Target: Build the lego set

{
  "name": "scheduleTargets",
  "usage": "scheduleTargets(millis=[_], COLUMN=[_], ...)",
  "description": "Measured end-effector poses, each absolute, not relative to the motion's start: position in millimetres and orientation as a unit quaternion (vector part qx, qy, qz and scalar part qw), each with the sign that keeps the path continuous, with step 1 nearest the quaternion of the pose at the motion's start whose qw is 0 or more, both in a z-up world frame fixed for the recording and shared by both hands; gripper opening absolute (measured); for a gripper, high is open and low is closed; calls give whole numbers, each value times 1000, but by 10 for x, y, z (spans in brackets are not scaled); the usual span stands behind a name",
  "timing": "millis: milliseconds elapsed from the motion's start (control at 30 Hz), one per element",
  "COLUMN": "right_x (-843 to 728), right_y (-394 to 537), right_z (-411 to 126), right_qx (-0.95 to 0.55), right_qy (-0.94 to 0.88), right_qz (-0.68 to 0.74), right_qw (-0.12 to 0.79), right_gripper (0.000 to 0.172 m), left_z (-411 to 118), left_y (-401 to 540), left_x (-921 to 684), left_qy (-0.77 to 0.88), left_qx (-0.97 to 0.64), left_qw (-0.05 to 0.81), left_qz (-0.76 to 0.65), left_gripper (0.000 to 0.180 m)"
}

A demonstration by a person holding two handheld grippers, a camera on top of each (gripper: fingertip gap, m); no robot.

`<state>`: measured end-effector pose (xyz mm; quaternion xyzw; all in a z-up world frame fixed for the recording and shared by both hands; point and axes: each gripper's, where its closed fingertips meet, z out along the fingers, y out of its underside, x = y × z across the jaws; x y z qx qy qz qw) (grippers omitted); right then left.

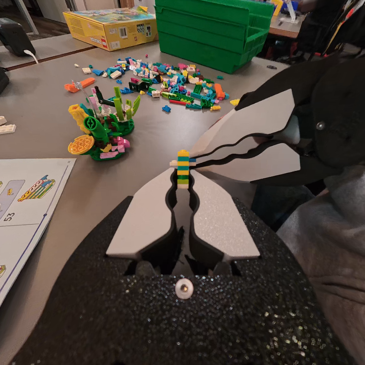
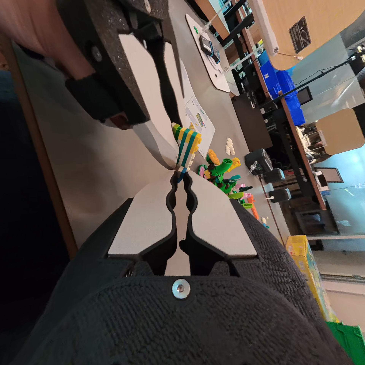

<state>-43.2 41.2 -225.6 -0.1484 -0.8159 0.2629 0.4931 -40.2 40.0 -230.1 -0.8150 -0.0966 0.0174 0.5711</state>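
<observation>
My left gripper [image 1: 182, 174] is shut on a small striped brick stack [image 1: 183, 169] of yellow, teal, green and white layers, and holds it upright above the grey table [image 1: 158, 138]. My right gripper [image 1: 192, 161] comes in from the right. It is shut on a thin blue piece [image 1: 193, 159] that sits against the stack's side, above a white plate. In the right wrist view the blue piece [image 2: 181, 175] lies between my right gripper's [image 2: 180, 174] pads, and the striped stack [image 2: 187, 146] stands just beyond them, against the left gripper's finger [image 2: 158, 142].
A built plant and flower model [image 1: 100, 126] stands to the left. A pile of loose bricks [image 1: 167, 83] lies behind it. A green bin [image 1: 211, 33] and a yellow box [image 1: 110, 27] stand at the back. An instruction booklet [image 1: 29, 197] lies at the left. Left and right tips are no more than a few centimetres apart.
</observation>
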Motion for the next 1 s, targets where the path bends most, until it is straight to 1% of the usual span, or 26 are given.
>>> scheduleTargets(millis=[33, 133, 200, 233, 367, 433, 567, 633, 767, 1000], right_x=[-443, -460, -483, -498, -546, -581, -627, -639, -607, -636], right_y=[412, 431, 528, 605, 936, 1075, 1174, 1112, 1085, 1072], right_z=[-2231, -2100, -1986, -1923, -1751, -1718, -1643, -1669, -1654, -1696], right_qx=[-161, -207, -232, -243, -262, -263, -242, -222, -204, -199], right_qy=[-807, -775, -746, -726, -637, -602, -560, -570, -566, -576], right_qz=[282, 353, 386, 401, 441, 432, 408, 403, 391, 372], right_qw=[493, 482, 491, 503, 576, 618, 680, 681, 696, 700], right_gripper=[5, 17, 25, 26, 24, 21, 15, 13, 8, 7], left_z=[-2266, -2153, -2038, -1979, -1752, -1621, -1491, -1456, -1384, -1279], left_y=[406, 381, 332, 296, 165, 96, -15, -62, -164, -350], left_x=[-412, -473, -503, -537, -560, -489, -428, -424, -462, -547], left_qy=[-105, -117, -104, -107, -86, -51, -9, -5, -19, -45], left_qx=[-805, -777, -751, -735, -671, -628, -576, -559, -523, -463], left_qw=[583, 618, 651, 669, 737, 776, 815, 826, 852, 884], left_qz=[11, 13, 18, 22, 18, 19, 62, 70, 20, -48], left_gripper=[9, 9, 9, 9, 9, 9, 8, 8, 8, 8])
